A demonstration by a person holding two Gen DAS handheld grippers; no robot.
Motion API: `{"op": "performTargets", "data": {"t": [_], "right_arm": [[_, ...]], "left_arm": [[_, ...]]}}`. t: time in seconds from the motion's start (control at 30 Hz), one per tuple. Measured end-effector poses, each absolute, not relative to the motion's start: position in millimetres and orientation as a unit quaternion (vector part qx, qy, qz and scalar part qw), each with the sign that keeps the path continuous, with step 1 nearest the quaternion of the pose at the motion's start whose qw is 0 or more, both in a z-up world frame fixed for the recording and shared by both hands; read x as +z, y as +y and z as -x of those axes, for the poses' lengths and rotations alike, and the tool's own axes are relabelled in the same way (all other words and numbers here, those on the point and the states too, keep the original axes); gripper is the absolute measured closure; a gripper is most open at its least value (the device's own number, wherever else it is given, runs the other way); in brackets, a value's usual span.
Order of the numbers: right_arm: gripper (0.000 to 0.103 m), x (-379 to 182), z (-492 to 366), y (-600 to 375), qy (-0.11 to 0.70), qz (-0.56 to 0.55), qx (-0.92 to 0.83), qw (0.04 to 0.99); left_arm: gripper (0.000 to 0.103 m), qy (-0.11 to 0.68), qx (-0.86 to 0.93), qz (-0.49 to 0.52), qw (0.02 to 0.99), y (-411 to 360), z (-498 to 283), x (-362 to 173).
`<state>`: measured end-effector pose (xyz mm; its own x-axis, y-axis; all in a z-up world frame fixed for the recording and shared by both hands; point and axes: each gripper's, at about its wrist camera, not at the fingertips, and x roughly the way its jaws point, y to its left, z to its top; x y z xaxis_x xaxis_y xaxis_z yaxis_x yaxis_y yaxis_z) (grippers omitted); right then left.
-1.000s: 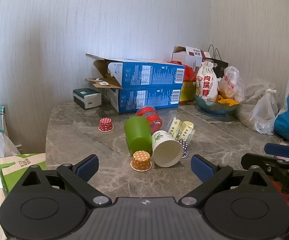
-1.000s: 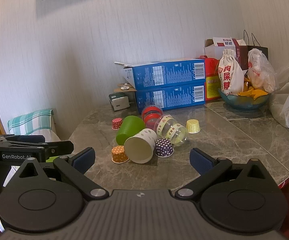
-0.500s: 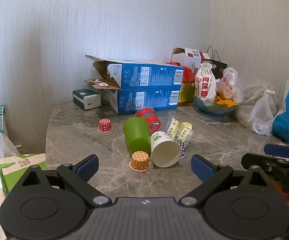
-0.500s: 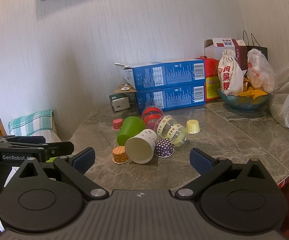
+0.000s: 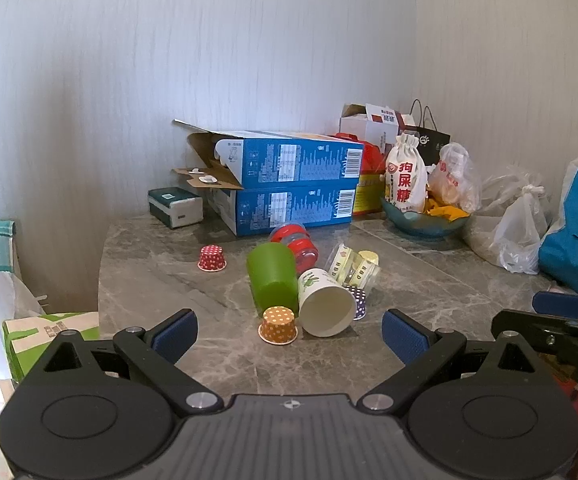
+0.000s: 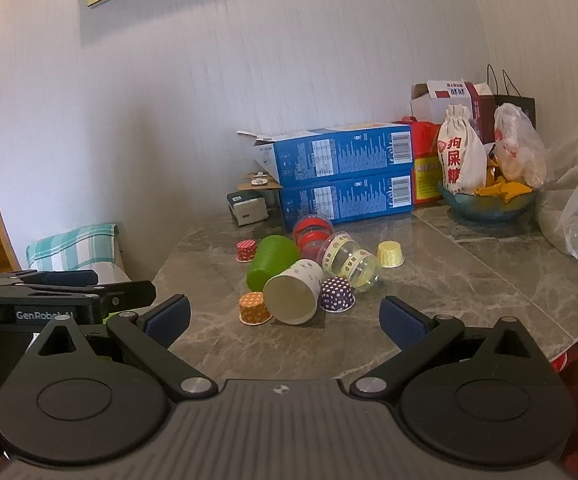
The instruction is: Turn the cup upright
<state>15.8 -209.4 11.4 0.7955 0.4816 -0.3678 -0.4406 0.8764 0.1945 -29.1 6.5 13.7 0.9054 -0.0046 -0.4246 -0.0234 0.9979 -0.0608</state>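
Several cups lie on their sides in a cluster on the grey marble table (image 5: 193, 288): a white paper cup (image 5: 323, 304) (image 6: 295, 292) with its mouth toward me, a green cup (image 5: 271, 280) (image 6: 269, 262), a clear labelled cup (image 5: 353, 268) (image 6: 347, 258) and a red-lidded clear cup (image 5: 295, 240) (image 6: 311, 232). Small dotted cupcake liners sit upside down around them: orange (image 5: 278, 325) (image 6: 254, 309), purple (image 6: 337, 294), red (image 5: 212, 258). My left gripper (image 5: 289, 334) and right gripper (image 6: 285, 318) are both open and empty, well short of the cluster.
Two stacked blue boxes (image 5: 289, 184) stand against the back wall with a small green-white box (image 5: 175, 206) beside them. A bowl with a cloth sack and snacks (image 5: 421, 200) and plastic bags (image 5: 525, 220) crowd the right. The table edge drops off at left.
Both grippers drew back slightly; the cup cluster looks a little farther off. Nothing on the table moved.
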Motion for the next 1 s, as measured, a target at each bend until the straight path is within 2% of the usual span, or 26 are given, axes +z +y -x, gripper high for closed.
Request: {"op": "performTargets", "data": {"t": [0.47, 0.6, 0.77, 1.0], "right_arm": [[0.001, 15, -40, -211, 0.235, -0.051, 0.24, 0.941], [0.001, 13, -60, -207, 0.249, -0.049, 0.248, 0.935], [0.001, 10, -105, -198, 0.279, -0.036, 0.261, 0.923], [0.001, 12, -208, -177, 0.348, -0.043, 0.298, 0.888]], "left_arm": [[0.003, 0.208, 0.001, 0.03, 0.978, 9, 15, 15], [0.0, 0.214, 0.008, 0.011, 0.977, 5, -1, 10], [0.0, 0.259, -0.037, -0.016, 0.965, -4, -20, -7], [0.0, 0.285, -0.038, 0.043, 0.957, 19, -55, -16]]}}
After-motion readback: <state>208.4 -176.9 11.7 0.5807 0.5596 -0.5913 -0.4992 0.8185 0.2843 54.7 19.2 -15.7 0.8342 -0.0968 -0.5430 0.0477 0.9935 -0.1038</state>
